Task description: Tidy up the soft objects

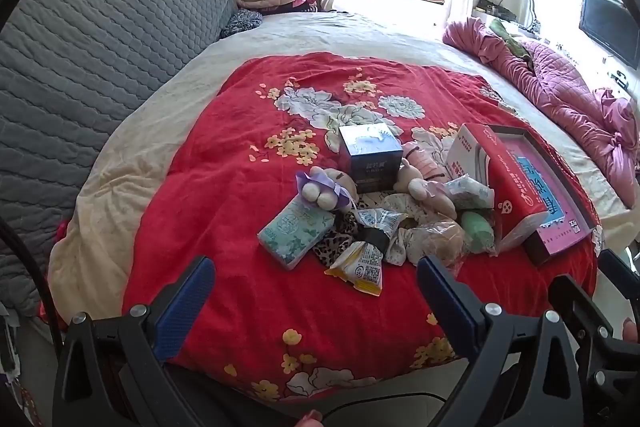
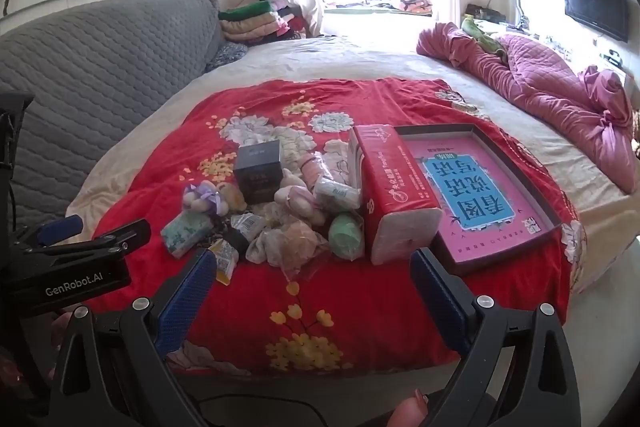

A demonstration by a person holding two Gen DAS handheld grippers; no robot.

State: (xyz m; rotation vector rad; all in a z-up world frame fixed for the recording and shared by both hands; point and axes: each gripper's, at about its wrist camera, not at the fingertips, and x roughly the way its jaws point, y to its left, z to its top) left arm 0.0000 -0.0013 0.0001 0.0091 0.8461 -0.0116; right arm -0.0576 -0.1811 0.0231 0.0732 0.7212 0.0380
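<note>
both tools hang over the near edge of a bed, the left tool [image 1: 316, 275] and the right tool [image 2: 314, 267] each spread wide with nothing between the blue pads. the soft things lie heaped on a red floral blanket [image 2: 312, 307], just left of one red tissue pack [image 2: 394, 187], which serves as landmark. counted in the heap: two plush toys, one with a purple bow [image 1: 324, 193] at the far left and one pinkish [image 1: 424, 187] close to the pack; one pale green tissue packet [image 1: 294, 233]; one green soft lump [image 2: 346, 233] touching the pack's near left side; one clear bag with a bun-like thing [image 2: 298, 247]; one spotted white cloth [image 1: 400, 243]; one leopard-print cloth [image 1: 340, 239]; one yellow snack packet [image 1: 362, 267]. one dark cube box [image 2: 258, 167] stands behind the heap. right of the pack, touching it, lies one shallow tray box [image 2: 532, 167] with a pink and blue card. farther right, well apart, a pink quilt [image 2: 560, 87] is bunched up.
</note>
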